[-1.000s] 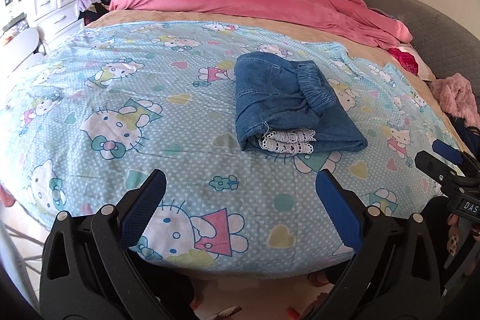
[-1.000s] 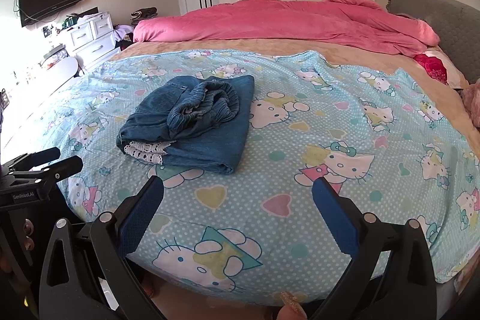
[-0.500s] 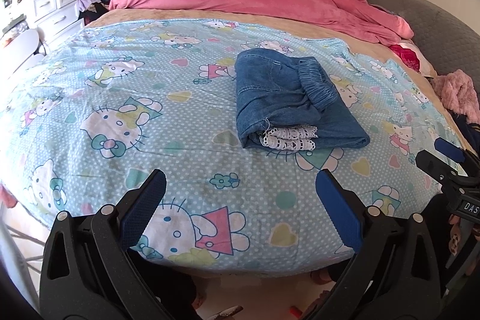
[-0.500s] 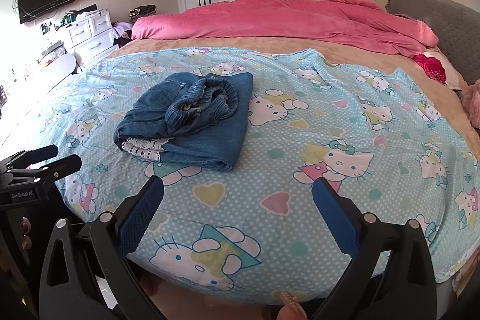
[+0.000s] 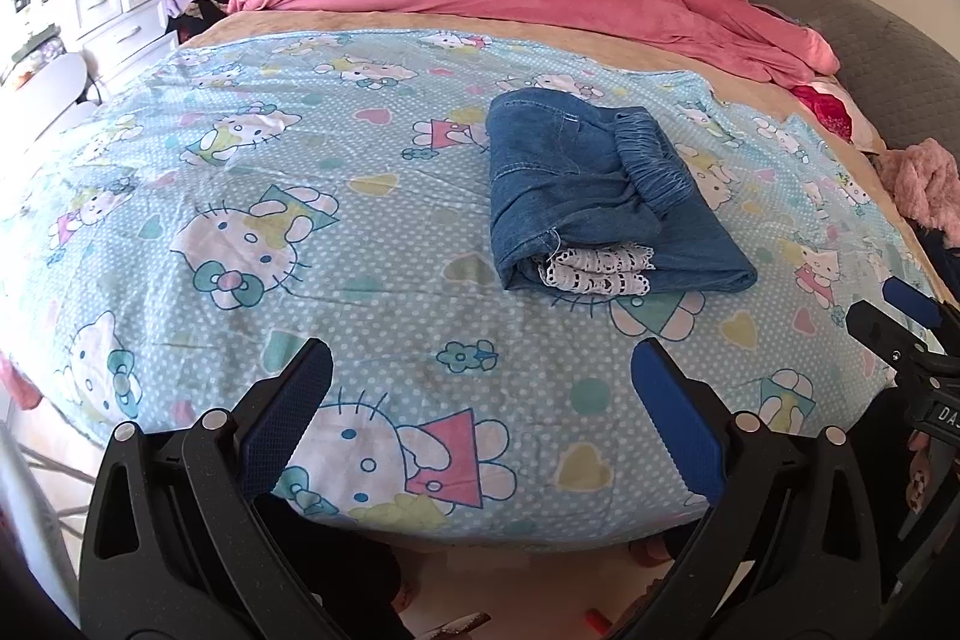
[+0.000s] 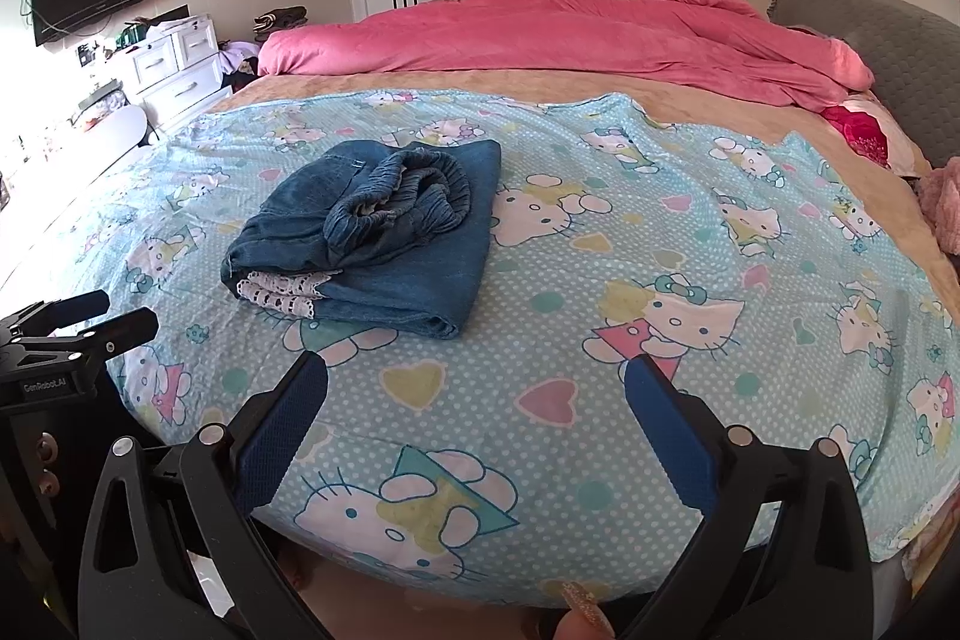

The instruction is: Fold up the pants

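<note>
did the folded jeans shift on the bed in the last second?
No. In both wrist views the folded jeans keep their place on the cartoon-cat sheet, lace hem over the same cat print. Slight framing drift looks like camera motion.

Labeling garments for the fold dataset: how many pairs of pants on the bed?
1. The folded denim pants lie on the Hello Kitty sheet, beyond both open grippers, white lace hem facing them. More could be hidden under the pink duvet.
</note>
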A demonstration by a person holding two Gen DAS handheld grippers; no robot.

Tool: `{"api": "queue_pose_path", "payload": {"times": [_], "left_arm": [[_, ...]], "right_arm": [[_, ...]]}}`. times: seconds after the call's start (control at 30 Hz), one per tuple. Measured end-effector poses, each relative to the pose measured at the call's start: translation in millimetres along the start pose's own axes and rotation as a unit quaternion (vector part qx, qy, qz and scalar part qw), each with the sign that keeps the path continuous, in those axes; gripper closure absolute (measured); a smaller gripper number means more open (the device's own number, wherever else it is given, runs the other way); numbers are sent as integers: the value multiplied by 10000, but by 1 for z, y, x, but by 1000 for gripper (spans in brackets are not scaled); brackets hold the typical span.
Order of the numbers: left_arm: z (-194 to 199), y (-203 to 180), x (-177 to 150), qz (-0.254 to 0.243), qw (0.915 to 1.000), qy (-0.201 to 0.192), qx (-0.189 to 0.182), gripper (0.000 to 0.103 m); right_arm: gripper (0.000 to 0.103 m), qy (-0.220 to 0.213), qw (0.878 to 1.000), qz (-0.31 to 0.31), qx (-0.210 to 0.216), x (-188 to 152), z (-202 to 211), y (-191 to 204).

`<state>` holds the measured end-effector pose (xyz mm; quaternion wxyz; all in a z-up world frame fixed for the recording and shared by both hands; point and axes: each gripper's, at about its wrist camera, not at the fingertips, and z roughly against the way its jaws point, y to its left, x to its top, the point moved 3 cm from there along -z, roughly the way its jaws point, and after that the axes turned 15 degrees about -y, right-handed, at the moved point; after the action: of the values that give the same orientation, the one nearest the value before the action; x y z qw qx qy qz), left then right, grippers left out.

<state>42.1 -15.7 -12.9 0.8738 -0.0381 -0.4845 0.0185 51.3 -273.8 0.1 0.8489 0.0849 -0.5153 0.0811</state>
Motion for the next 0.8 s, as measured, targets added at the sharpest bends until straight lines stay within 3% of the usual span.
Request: {"api": "queue_pose_path", "payload": {"times": [0.8], "left_arm": [[-16,7,-6,20,9998,196,83,9]], "right_arm": [[4,116,9998,-27,-180,-3,-14,-10]]}}
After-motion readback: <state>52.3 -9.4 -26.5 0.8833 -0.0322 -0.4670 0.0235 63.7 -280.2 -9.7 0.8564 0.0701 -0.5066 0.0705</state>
